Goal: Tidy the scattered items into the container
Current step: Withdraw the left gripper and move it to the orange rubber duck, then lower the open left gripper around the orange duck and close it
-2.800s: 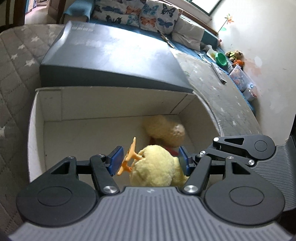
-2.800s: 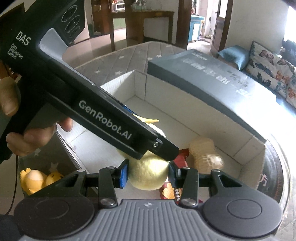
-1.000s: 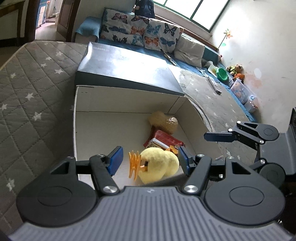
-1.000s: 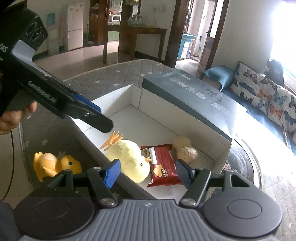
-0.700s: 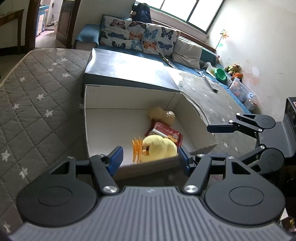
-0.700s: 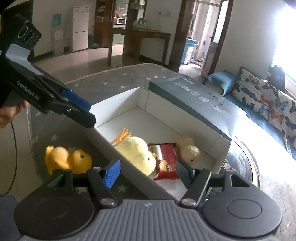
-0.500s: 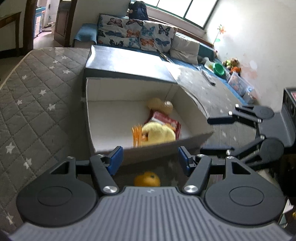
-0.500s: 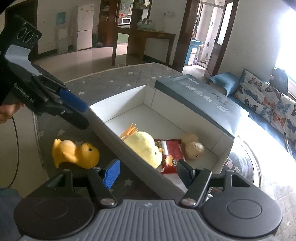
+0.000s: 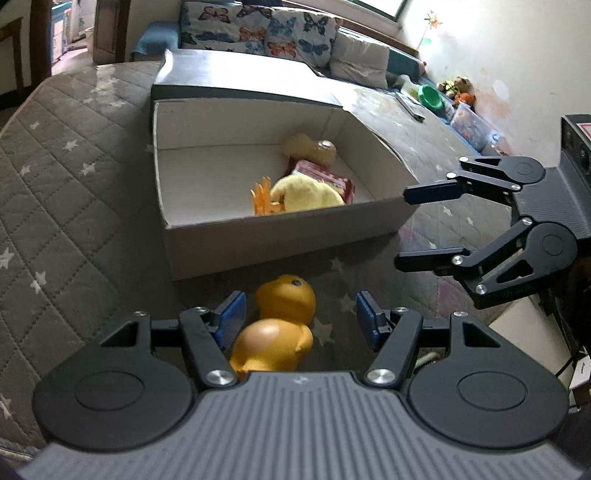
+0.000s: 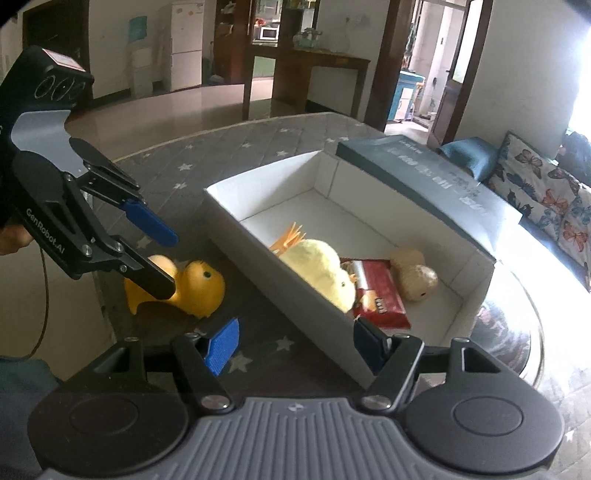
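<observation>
An open white box [image 9: 280, 230] [image 10: 288, 291] sits on a grey quilted star-print cover. Inside lie a yellow plush chick [image 9: 308, 194] [image 10: 321, 264], a red snack packet [image 9: 325, 176] [image 10: 378, 295] and a tan peanut-shaped plush [image 9: 310, 146] [image 10: 413, 273]. An orange rubber duck [image 9: 282, 319] [image 10: 197, 284] lies on the cover just outside the box's near wall. My left gripper [image 9: 299, 315] [image 10: 162, 254] is open, its blue pads on either side of the duck without touching it. My right gripper [image 10: 295, 345] [image 9: 417, 227] is open and empty, by the box's near corner.
The box's dark grey lid [image 9: 236, 77] [image 10: 436, 184] lies against the far side of the box. A sofa with butterfly cushions [image 9: 266, 26] stands behind it. The quilted cover [image 9: 74, 184] stretches left of the box. A hand [image 10: 14, 234] holds the left gripper.
Both grippers let go of the yellow plush chick, leaving it in the box, and drew back. My left gripper has come down around the orange duck outside the box.
</observation>
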Demonstrator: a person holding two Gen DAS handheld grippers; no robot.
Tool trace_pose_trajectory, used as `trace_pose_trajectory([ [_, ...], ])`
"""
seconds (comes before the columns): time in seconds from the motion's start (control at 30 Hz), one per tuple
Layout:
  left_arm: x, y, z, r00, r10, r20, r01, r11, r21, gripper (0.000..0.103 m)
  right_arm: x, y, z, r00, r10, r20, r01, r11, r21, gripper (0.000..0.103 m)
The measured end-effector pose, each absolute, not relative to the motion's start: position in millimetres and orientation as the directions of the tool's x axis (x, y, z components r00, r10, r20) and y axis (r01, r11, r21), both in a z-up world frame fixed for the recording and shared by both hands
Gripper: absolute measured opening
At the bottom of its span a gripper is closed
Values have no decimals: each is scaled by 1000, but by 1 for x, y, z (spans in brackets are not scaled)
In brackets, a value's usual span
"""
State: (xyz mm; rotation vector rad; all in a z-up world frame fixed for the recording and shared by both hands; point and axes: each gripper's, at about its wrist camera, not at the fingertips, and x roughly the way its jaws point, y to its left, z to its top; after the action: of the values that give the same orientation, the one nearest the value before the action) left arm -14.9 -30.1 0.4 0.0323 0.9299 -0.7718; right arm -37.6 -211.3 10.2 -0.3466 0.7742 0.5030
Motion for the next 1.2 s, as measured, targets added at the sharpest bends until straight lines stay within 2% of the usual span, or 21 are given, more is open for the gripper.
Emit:
trace_pose_trajectory([
  [0.5,9,-43,-27,289,-554,-781,612,734,-294,65,-43,-202,-6,557,309,-771,-589,801,-104,74],
  [0.8,11,-56,-34,266,-565,-781,642,708,-293,65,-44,-211,-5,564,293,-772,-570,814,-107,74],
  [1.2,13,-94,-26,197,-674,-712,712,598,-368,61,-48,-231,-6,582,256,-771,-520,847,-111,74],
])
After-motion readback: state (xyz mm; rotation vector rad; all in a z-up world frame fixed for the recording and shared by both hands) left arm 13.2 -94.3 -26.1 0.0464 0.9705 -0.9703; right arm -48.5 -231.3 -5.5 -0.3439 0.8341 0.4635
